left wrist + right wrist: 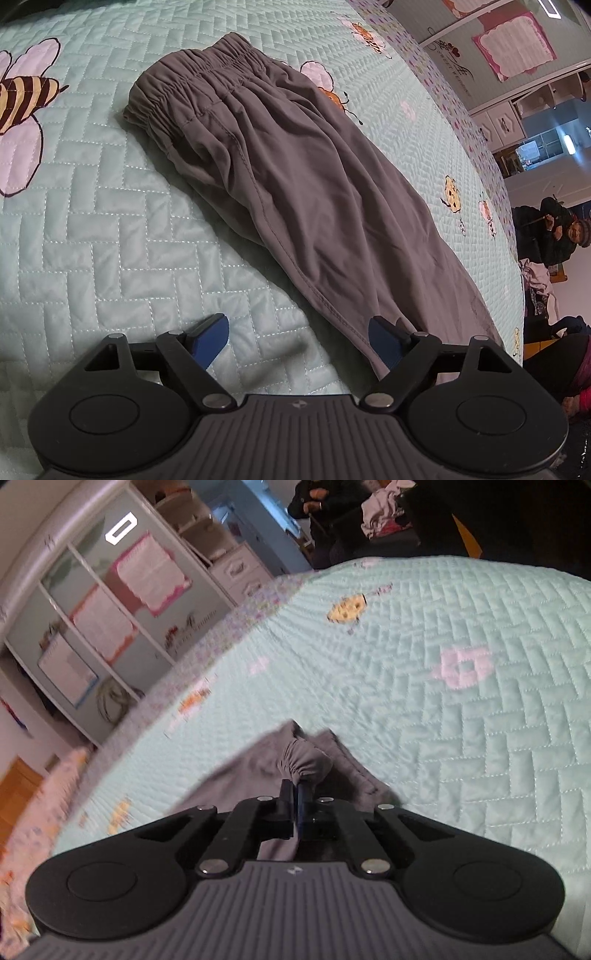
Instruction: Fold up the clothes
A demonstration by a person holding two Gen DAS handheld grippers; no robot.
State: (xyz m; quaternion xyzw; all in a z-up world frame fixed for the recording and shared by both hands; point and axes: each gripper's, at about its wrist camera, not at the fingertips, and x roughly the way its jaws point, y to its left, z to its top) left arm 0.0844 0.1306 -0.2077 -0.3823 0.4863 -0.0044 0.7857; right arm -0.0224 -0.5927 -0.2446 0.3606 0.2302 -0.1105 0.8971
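Through the left wrist camera I am looking at grey, thin-fabric trousers with a gathered elastic waistband [266, 173], lying already doubled lengthwise on the mint quilted bedspread with bee prints [92, 221], waistband toward eleven o'clock, legs trailing to five o'clock. My left gripper [299, 341] is hovering with fingers wide apart, nothing between them.

Through the right wrist camera my right gripper [294, 794] is pinching a bunched, gathered cuff of the same trousers at twelve o'clock, fingers together on the cloth. I judge the crosswise folds are remaining; the fabric is looking wrinkled.
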